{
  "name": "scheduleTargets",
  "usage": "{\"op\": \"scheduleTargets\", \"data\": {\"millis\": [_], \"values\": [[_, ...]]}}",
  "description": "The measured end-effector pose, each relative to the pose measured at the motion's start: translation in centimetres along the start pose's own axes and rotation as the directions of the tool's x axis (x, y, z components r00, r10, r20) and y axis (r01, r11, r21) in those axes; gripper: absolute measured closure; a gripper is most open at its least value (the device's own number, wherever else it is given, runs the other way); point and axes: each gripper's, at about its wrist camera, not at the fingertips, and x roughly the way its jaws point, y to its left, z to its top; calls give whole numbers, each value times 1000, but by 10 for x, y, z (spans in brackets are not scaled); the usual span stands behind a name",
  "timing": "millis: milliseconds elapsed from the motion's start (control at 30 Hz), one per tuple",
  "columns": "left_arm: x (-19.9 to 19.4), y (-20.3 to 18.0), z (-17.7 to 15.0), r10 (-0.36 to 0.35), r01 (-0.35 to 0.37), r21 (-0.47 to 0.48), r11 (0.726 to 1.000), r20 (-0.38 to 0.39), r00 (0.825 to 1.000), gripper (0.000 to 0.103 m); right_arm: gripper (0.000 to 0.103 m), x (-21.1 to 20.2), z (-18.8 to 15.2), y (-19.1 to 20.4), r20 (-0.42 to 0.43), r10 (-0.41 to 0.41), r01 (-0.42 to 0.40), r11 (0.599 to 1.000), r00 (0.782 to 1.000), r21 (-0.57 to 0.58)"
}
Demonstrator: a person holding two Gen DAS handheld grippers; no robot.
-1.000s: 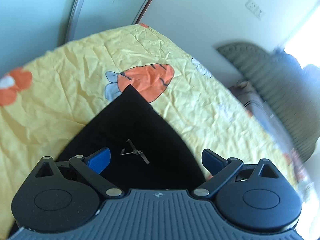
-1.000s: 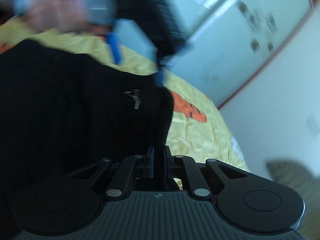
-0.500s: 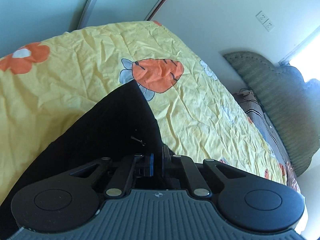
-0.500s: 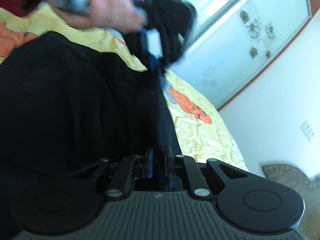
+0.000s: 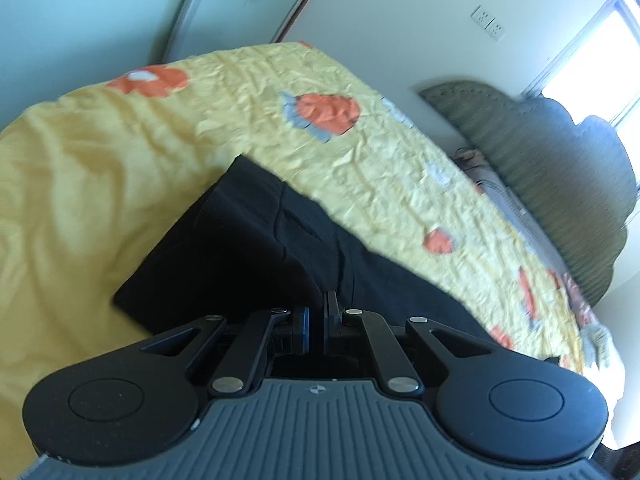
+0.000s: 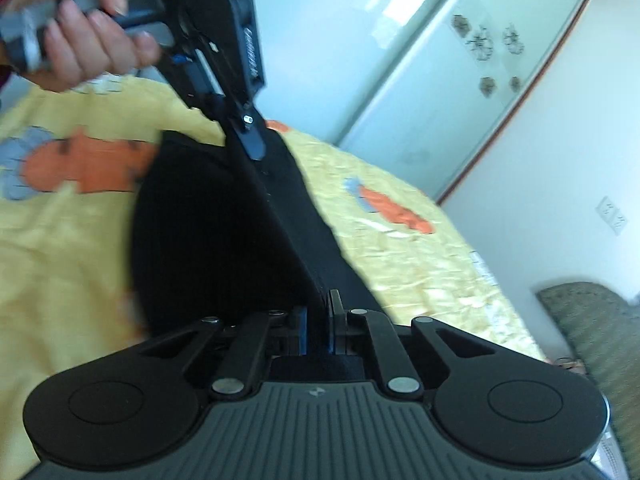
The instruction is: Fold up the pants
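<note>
Black pants (image 5: 240, 248) lie on a yellow bedsheet (image 5: 100, 160) printed with orange carrots. My left gripper (image 5: 316, 312) is shut on a raised edge of the black fabric, which runs straight into its jaws. In the right wrist view the pants (image 6: 192, 240) form a taut ridge stretched between both tools. My right gripper (image 6: 318, 316) is shut on the near end of that ridge. The left gripper (image 6: 252, 144) pinches the far end, with a person's hand (image 6: 80, 40) around its handle. The lifted cloth hides the pants underneath.
The bedsheet (image 6: 400, 272) spreads around the pants on all sides. A green padded headboard (image 5: 540, 160) stands at the right, with a bright window behind it. Frosted sliding doors (image 6: 440, 80) and a white wall with sockets (image 5: 488, 24) close off the far side.
The left gripper went from open over the pants to shut on the fabric. Both grippers then carried the held edge sideways, and more yellow sheet shows beside the pants.
</note>
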Motion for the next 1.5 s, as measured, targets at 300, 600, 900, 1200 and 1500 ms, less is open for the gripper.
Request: {"op": "scheduleTargets", "data": {"millis": [300,600,900,1200,1500], "values": [[-1,7,-17,103,-104,42,994,32,994,97,95,-10,1,19,-4,56,-56,994,998,98],[-7,1,-24,205,-204,91,975,7,979,67,92,-36,-18,28,-19,167,-156,951,986,267],[-23,-82,-45,173,-191,366,911,82,982,60,78,-66,-104,-43,-148,114,13,748,982,663],[54,-207,-127,-174,324,740,589,-275,945,45,77,-135,-155,-81,-278,-130,299,595,952,746],[101,-232,-163,-217,460,735,498,-408,887,39,48,-150,-227,-179,-431,-272,506,347,860,790]]}}
